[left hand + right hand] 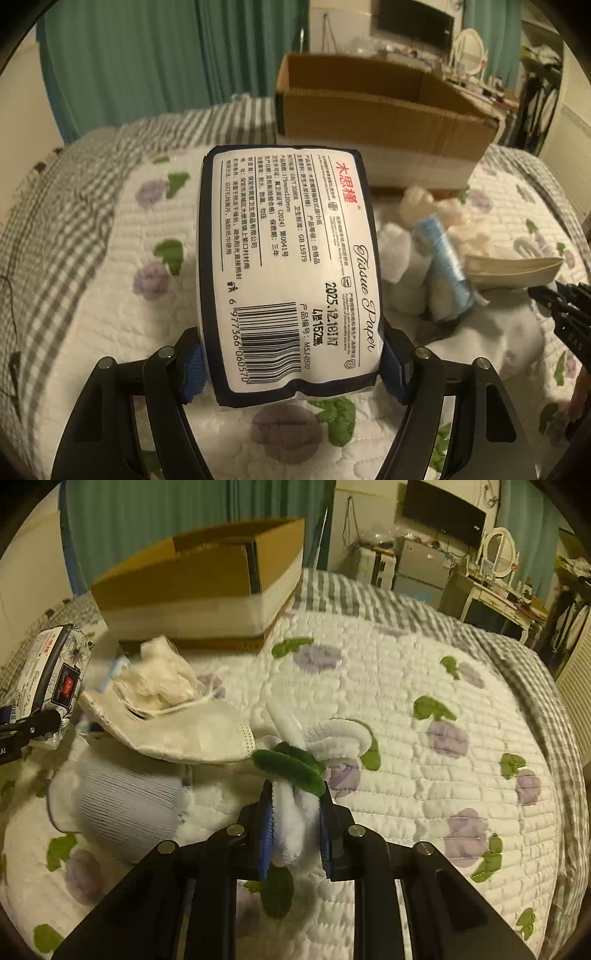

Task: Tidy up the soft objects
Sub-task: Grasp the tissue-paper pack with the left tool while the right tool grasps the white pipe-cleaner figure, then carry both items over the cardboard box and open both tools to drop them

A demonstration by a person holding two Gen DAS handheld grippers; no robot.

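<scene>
A pack of tissue paper, white label and barcode facing up, sits lengthwise between the blue pads of my left gripper, which is shut on its near end. The right wrist view shows the same pack at the far left. My right gripper is shut on a bundle of fuzzy white and green stems lying on the quilt. A pile of soft things lies beside it: a white cloth piece, a cotton wad and a pale blue ribbed item.
An open cardboard box stands on the bed behind the pile, also seen in the right wrist view. The flowered quilt stretches to the right. A dressing table with a mirror stands past the bed's far edge.
</scene>
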